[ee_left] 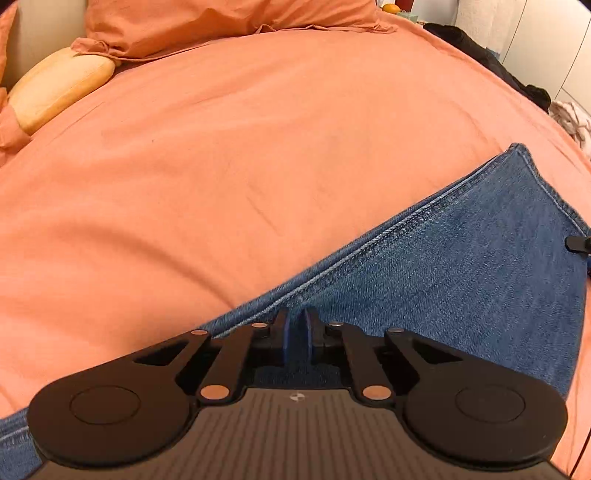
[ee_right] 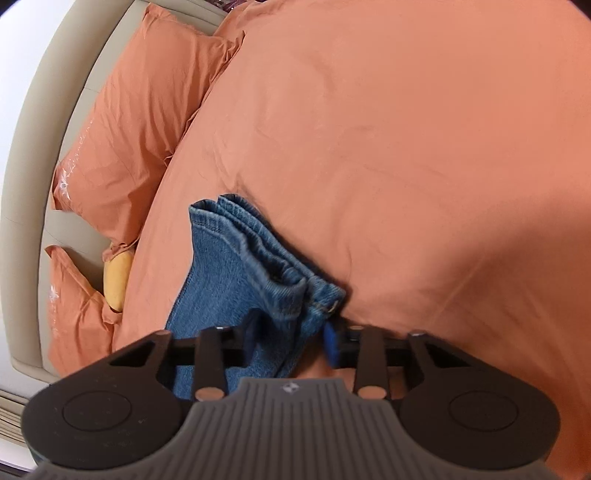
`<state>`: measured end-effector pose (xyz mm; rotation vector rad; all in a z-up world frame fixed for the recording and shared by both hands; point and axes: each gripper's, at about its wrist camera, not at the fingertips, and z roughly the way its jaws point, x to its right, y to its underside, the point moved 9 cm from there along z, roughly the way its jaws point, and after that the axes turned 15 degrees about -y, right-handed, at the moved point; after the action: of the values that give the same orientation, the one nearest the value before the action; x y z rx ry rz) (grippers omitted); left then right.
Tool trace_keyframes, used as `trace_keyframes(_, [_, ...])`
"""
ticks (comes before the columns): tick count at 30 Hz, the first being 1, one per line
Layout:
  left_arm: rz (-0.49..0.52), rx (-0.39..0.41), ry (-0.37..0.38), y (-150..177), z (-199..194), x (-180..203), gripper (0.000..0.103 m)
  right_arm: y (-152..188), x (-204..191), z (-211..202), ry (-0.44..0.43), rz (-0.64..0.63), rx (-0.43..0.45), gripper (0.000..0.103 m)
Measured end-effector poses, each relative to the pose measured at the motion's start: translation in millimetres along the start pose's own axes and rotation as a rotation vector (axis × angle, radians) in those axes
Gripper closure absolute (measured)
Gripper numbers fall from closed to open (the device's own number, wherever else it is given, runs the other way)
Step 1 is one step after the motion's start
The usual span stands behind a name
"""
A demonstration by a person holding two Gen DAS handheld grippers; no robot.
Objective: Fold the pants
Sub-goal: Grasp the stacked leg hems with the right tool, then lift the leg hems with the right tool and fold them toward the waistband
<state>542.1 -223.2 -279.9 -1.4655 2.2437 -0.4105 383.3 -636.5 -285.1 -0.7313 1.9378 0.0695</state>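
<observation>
Blue denim pants (ee_left: 461, 266) lie on the orange bedspread (ee_left: 221, 166), filling the lower right of the left wrist view. My left gripper (ee_left: 297, 325) is shut on the pants near their stitched side seam. In the right wrist view the pants (ee_right: 236, 266) show stacked hem edges, partly lifted off the bedspread (ee_right: 406, 147). My right gripper (ee_right: 291, 339) is open, its jaws wide apart around the bunched edge of the pants; the blue pads (ee_right: 332, 345) do not press the cloth. A black tip of the right gripper shows at the left view's right edge (ee_left: 578, 243).
Orange pillows (ee_right: 140, 122) and a yellow cushion (ee_right: 118, 280) lie against the beige headboard (ee_right: 29, 184). In the left wrist view there are a pillow (ee_left: 221, 22), the cushion (ee_left: 59, 88), and dark clothing (ee_left: 491, 59) at the bed's far right edge.
</observation>
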Motion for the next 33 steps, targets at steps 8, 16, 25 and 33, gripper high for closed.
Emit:
trace_keyframes(8, [0.027, 0.016, -0.008, 0.0, -24.8, 0.9, 0.091, -0.1, -10.9, 3.1, 0.012, -0.071, -0.004, 0.098])
trace_keyframes(16, [0.124, -0.005, 0.11, 58.9, -73.3, 22.9, 0.091, -6.9, -69.2, -8.3, 0.065, -0.247, -0.031, 0.099])
trace_keyframes(25, [0.11, -0.021, 0.14, 108.1, -83.9, 58.1, 0.096, 2.0, -151.4, -19.8, 0.082, -0.427, -0.041, 0.1])
trace_keyframes(33, [0.056, 0.011, 0.207, 130.6, -124.2, 40.6, 0.092, 53.2, -282.6, -19.1, 0.026, -0.69, -0.097, 0.1])
